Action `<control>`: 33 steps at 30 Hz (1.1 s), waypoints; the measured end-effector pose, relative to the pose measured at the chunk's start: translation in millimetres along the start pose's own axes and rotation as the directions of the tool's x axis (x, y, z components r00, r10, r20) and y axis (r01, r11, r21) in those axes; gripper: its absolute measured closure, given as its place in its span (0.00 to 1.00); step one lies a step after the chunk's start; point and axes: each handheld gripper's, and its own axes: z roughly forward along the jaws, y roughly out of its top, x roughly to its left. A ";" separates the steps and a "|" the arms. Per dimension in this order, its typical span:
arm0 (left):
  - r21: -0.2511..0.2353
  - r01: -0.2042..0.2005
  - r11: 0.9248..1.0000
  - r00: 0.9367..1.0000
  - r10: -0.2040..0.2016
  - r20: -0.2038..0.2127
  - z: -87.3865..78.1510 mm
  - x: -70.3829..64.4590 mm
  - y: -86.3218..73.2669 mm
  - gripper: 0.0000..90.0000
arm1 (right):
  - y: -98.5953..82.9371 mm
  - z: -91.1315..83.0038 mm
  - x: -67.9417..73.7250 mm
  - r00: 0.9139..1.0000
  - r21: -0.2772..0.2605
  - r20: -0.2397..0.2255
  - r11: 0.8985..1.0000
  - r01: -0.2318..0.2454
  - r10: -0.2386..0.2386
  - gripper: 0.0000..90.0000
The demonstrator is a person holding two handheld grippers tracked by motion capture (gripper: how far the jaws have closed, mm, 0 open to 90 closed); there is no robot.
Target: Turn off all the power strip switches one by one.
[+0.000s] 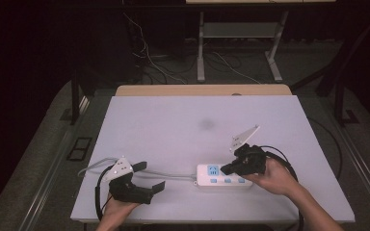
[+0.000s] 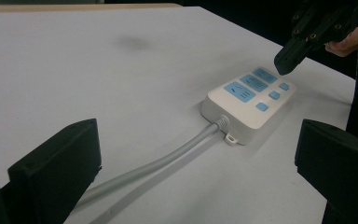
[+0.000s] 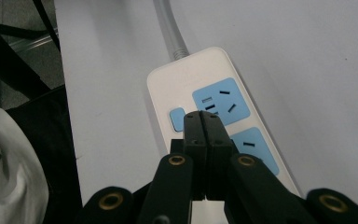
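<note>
Pressing a small blue button on the power strip (image 1: pixel 224 175) looks like the job right now. Sitting flat near the front of the white table (image 1: pixel 173 120), toward the right, with its grey cord (image 2: pixel 168 156) running off to the left.

Right gripper (image 3: pixel 201 119): jaws squeezed tight together, holding nothing, tip poised low over the strip between the first button (image 3: pixel 177 119) and the first socket (image 3: pixel 221 100) (touching or just above, hard to tell). Left gripper (image 1: pixel 150 177): jaws wide apart, holding nothing, waiting near the front left edge with the cord lying between its jaws.

To do it well: keep the jaws shut so the tip stays like one firm finger. Aim at the middle of the button, not the socket. Push straight down, gently, so the strip does not slide. Could help to steady the cord with the other gripper.

Counting: one strip, one cord, three blue sockets, three blue buttons, two grippers
</note>
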 end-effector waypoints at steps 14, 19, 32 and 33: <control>0.000 -0.001 1.000 1.000 0.001 0.000 -0.4 0.1 0.1 0.00 | 14.8 16.3 6.5 0.999 0.041 -0.023 0.999 0.032 -0.031 1.00; -0.001 -0.002 1.000 1.000 0.002 0.000 -0.6 0.2 0.1 0.00 | 16.2 22.6 7.1 0.999 0.053 -0.029 0.998 0.028 -0.027 1.00; 0.000 -0.004 1.000 1.000 0.004 -0.001 -0.6 0.7 0.2 0.00 | 17.6 32.9 6.0 0.999 0.073 -0.040 0.997 0.038 -0.035 1.00; 0.000 -0.004 1.000 1.000 0.004 -0.001 -0.7 0.8 0.2 0.00 | 17.5 33.7 6.3 0.999 0.078 -0.042 0.996 0.037 -0.034 1.00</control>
